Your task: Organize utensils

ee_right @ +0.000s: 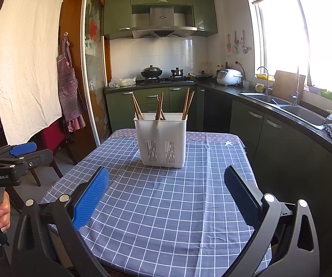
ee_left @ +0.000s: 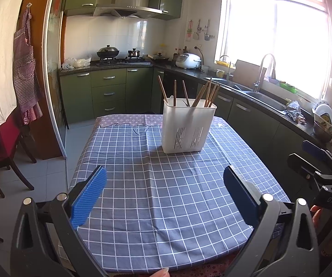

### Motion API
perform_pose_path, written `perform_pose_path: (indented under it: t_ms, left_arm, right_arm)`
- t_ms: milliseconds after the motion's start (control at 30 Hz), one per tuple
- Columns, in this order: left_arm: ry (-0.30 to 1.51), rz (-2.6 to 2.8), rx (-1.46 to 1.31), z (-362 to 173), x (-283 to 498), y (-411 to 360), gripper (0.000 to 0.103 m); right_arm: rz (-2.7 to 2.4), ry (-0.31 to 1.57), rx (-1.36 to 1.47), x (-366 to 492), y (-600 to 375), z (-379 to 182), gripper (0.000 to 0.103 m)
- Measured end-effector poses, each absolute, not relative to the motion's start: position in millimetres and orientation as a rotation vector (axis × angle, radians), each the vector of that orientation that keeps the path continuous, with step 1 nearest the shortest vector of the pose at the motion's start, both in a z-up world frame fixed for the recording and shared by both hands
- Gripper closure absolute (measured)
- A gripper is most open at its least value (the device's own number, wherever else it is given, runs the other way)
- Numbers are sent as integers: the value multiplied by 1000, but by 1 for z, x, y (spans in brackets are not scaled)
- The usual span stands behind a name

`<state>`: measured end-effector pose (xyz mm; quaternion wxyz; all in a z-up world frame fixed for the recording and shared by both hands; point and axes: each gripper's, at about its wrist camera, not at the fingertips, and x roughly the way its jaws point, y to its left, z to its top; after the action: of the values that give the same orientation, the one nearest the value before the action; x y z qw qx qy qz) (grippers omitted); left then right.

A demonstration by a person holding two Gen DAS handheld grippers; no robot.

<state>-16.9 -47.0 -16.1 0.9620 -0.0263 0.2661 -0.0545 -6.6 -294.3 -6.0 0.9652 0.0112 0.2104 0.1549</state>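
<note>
A white slotted plastic utensil holder [ee_left: 186, 129] [ee_right: 162, 140] stands upright on the far half of the table. Several brown wooden chopsticks [ee_left: 202, 94] [ee_right: 159, 108] stick up out of it, leaning in different directions. My left gripper [ee_left: 165, 168] hovers open over the near part of the checked tablecloth [ee_left: 142, 207], well short of the holder, with nothing between its blue pads. My right gripper [ee_right: 167, 169] is also open and empty, at a similar distance from the holder. Each gripper shows at the edge of the other's view: right gripper [ee_left: 298, 151], left gripper [ee_right: 43, 150].
The table carries a blue-grey checked cloth [ee_right: 166, 219]. Green kitchen cabinets [ee_left: 110, 92] and a dark counter with a sink [ee_right: 304, 113] run behind and to the right. A dark wooden chair [ee_left: 1, 152] with a red cushion stands at the left. A person's hand [ee_right: 3, 212] grips the left handle.
</note>
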Motion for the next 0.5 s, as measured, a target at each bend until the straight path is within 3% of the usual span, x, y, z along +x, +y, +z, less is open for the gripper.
perform_pose_path:
  t_ms: [500]
  left_arm:
    - [551,-114,-43,-17,-15,-52,7]
  right_arm:
    - [325,434,26,-2,-294,-9,5]
